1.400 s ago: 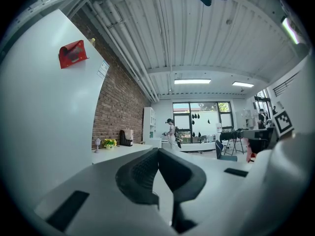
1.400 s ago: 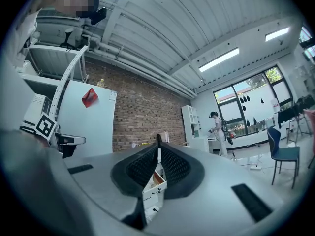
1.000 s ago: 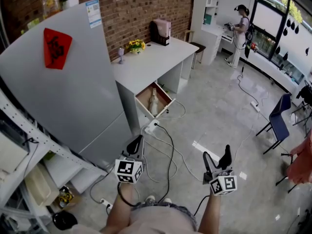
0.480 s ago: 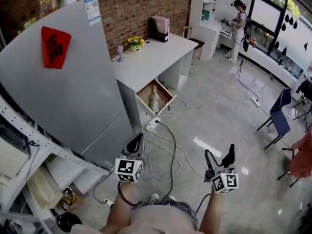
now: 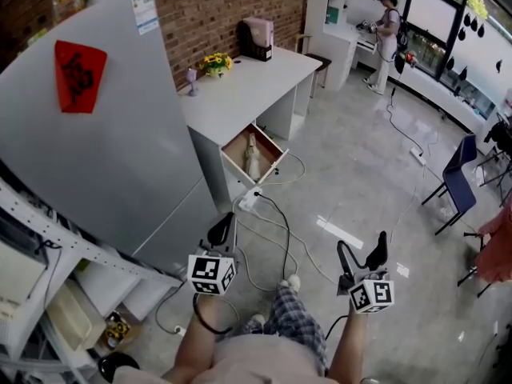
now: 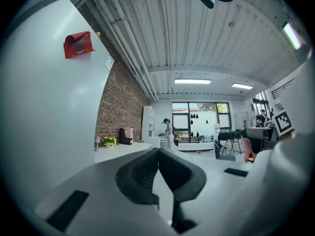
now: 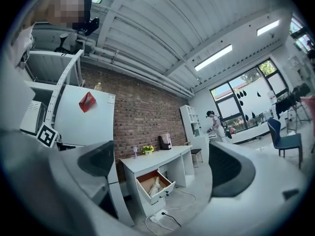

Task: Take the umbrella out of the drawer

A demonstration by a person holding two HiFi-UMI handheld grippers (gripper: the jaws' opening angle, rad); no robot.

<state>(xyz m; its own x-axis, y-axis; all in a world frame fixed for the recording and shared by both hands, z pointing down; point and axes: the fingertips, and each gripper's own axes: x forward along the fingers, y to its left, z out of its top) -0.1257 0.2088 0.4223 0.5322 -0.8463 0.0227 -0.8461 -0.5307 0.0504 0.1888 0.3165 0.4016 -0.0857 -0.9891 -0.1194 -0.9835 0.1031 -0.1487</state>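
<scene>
A white desk (image 5: pixel 248 86) stands against the brick wall, and its drawer (image 5: pixel 270 168) is pulled open. A cream folded umbrella (image 5: pixel 252 155) lies inside the drawer. The right gripper view also shows the open drawer (image 7: pixel 162 192) with the umbrella (image 7: pixel 154 185) in it, well ahead of the jaws. My left gripper (image 5: pixel 222 232) is held low over the floor, far short of the desk, with its jaws shut and nothing in them (image 6: pixel 158 156). To its right, my right gripper (image 5: pixel 362 254) has its jaws wide open and empty (image 7: pixel 160 163).
A tall grey fridge (image 5: pixel 104 150) with a red sticker stands left of the desk, with white shelving (image 5: pixel 48 238) beside it. A power strip (image 5: pixel 250 201) and cables lie below the drawer. A blue chair (image 5: pixel 456 186) is at the right. A person (image 5: pixel 384 30) stands far off.
The person has stepped forward: a leg in checked shorts now shows between the grippers. The right gripper's jaws have spread a little wider. The left gripper stays shut.
</scene>
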